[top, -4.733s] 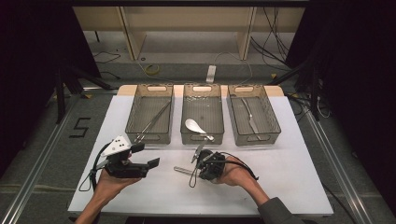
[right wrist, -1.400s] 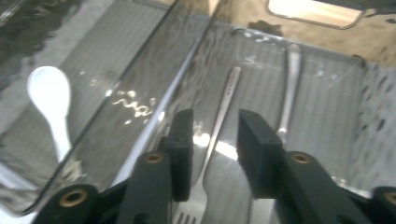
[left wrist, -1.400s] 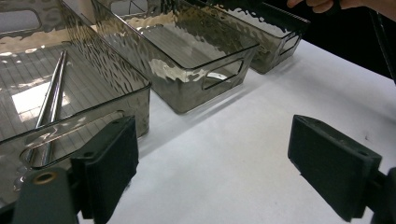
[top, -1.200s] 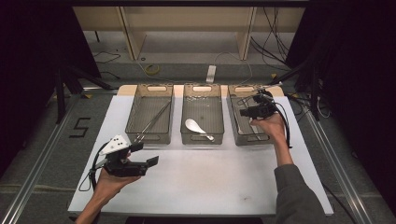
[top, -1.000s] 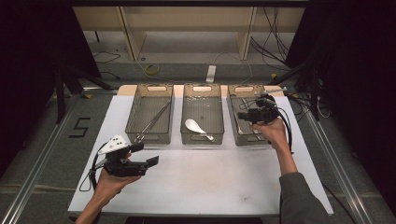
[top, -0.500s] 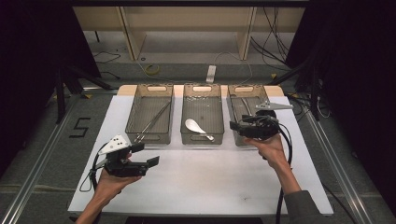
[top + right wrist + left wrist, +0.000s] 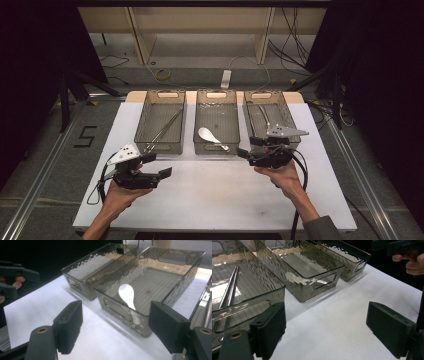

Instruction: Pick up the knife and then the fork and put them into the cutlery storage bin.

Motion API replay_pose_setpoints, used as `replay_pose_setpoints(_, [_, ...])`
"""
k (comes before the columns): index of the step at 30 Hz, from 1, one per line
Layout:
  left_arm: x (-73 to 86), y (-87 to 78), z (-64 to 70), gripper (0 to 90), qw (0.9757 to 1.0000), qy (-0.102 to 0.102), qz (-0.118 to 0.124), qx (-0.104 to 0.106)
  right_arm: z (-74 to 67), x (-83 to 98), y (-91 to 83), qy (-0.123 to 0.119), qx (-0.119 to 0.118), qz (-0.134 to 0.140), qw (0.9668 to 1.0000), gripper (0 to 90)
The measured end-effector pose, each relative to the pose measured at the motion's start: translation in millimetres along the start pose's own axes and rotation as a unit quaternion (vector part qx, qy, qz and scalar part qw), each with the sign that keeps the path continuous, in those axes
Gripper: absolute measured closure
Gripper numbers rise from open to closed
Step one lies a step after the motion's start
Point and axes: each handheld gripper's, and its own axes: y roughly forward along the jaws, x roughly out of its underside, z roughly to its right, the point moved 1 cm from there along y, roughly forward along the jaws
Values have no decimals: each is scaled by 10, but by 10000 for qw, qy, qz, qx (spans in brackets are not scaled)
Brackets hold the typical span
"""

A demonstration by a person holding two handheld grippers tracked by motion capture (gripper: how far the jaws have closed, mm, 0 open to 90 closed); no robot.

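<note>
Three bins ahead of right hand-held gripper [image 7: 243, 152]; jaws spread, have just been opening, nothing between. White spoon [image 7: 127, 296] lies in middle bin [image 7: 175, 287], just beyond jaws. Left hand-held gripper [image 7: 162, 165] released, empty, hovering above desk [image 7: 215, 200]. Withdraw level, clear of bin rim.

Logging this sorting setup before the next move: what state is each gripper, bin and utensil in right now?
Left gripper: open, holding nothing.
Right gripper: jaws just opened, holding nothing.
Left smoky clear plastic bin: holds metal chopsticks.
Middle bin: holds white ceramic spoon.
Right bin: holds a metal utensil.
</note>
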Motion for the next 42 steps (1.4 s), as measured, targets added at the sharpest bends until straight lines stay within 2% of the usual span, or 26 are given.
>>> replay_pose_setpoints(9, [2, -14, 0, 155, 9999, -85, 49, 113, -72, 189, -98, -41, -62, 213, 9997, 268])
replay_pose_setpoints(13, [1, -16, 10, 155, 9994, -229, 109, 251, -122, 310, -145, -98, -89, 252, 9996, 261])
replay_pose_setpoints(16, [3, -16, 14, 155, 9994, -227, 118, 247, -161, 407, -189, -150, -47, 303, 9994, 261])
replay_pose_setpoints(21, [7, -22, 10, 155, 9991, -280, 138, 273, -183, 516, -253, -136, 1, 235, 9996, 246])
replay_pose_setpoints(32, [38, -12, 46, 154, 9991, -220, 97, 345, -157, 696, -431, -35, 275, 246, 9993, 215])
replay_pose_setpoints(42, [41, 5, 72, 154, 9993, -134, 79, 346, -120, 733, -490, 6, 401, 259, 9989, 204])
